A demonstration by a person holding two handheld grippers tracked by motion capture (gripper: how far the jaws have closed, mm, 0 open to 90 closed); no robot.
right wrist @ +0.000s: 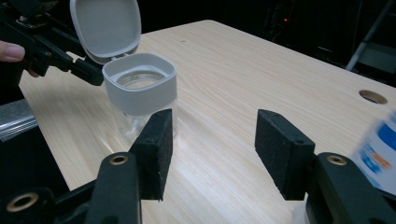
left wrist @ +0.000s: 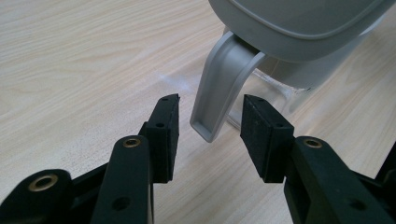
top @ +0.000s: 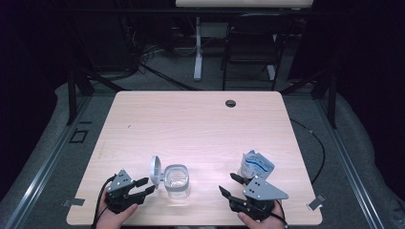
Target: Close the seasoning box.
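Both tongs are sitting at the near edge of the table as we are looking down from the high view: the left gripper is pointing its spread jaws at the raised lid of a clear jar, and the right gripper is standing empty with its jaws apart, just beside a blue and white pouch. We are also seeing a round hole in the far part of the tabletop, and a chair beyond it.

Looking along the left gripper, we are finding something the high view hides: the lid's grey latch tab is hanging down between the two pads, touching neither, with the lid's rim overhead.

Looking along the right gripper, we are seeing its jaws wide with bare wood between them. Farther off, the jar is standing open with its lid tipped back, the other gripper is reaching in behind it, and the pouch is blurring at the right edge.
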